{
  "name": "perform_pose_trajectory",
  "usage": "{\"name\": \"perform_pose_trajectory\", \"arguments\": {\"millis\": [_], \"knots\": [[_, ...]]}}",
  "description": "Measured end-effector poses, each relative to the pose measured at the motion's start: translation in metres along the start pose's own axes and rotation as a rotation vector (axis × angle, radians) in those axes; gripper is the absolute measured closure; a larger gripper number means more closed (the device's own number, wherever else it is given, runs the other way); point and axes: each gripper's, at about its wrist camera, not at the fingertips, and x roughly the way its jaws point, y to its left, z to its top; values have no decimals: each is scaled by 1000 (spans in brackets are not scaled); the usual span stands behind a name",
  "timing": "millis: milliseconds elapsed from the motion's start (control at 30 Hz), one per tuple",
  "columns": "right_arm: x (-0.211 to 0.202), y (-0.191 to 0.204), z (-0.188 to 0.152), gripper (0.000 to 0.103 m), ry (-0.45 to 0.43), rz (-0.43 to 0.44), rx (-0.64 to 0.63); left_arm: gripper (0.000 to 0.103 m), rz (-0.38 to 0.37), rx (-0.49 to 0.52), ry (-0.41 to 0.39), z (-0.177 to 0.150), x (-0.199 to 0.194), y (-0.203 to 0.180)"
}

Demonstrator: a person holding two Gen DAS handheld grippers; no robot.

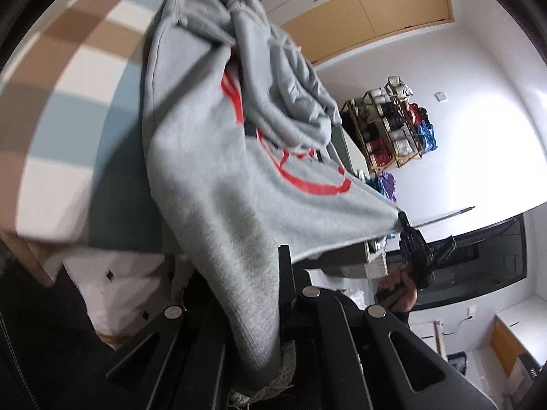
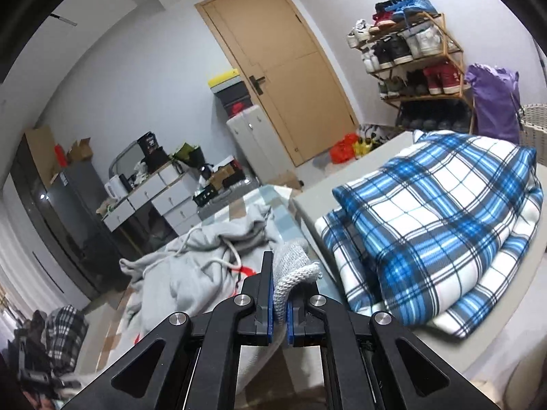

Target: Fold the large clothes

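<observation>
The left wrist camera sat just behind the left tool (image 1: 270,307), rolled sideways so the room stood tilted, and looked along it with the grey hoodie (image 1: 218,171) hanging close before the lens. It faced across the bed (image 1: 68,78) toward the shoe rack (image 1: 393,126), and caught the right tool (image 1: 415,249) from outside. The right wrist camera rode behind the right tool (image 2: 280,294), nearly upright, facing the far edge of the bed and the door (image 2: 283,68). Both views shared the hoodie, rack and door.
</observation>
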Motion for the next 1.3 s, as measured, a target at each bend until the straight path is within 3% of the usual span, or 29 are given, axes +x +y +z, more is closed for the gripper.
{"name": "perform_pose_trajectory", "arguments": {"millis": [200, 433, 667, 800, 900, 1067, 1300], "knots": [[12, 5, 7, 99, 27, -3, -25, 103, -35, -70, -30, 22, -13, 7], [60, 56, 77, 99, 67, 7, -120, 103, -13, -141, -119, 112, -37, -2], [182, 122, 154, 99, 158, -33, -222, 103, 19, -144, -185, 220, -39, -15], [263, 140, 174, 99, 223, -94, -246, 103, 79, -141, -204, 280, -29, -18], [321, 135, 179, 99, 294, -152, -228, 103, 109, -156, -196, 313, -19, -16], [404, 94, 171, 99, 440, -253, -112, 103, 138, -220, -175, 362, 5, 6], [470, 64, 128, 98, 626, -300, -106, 103, 215, -283, -25, 389, 45, 53]]}}
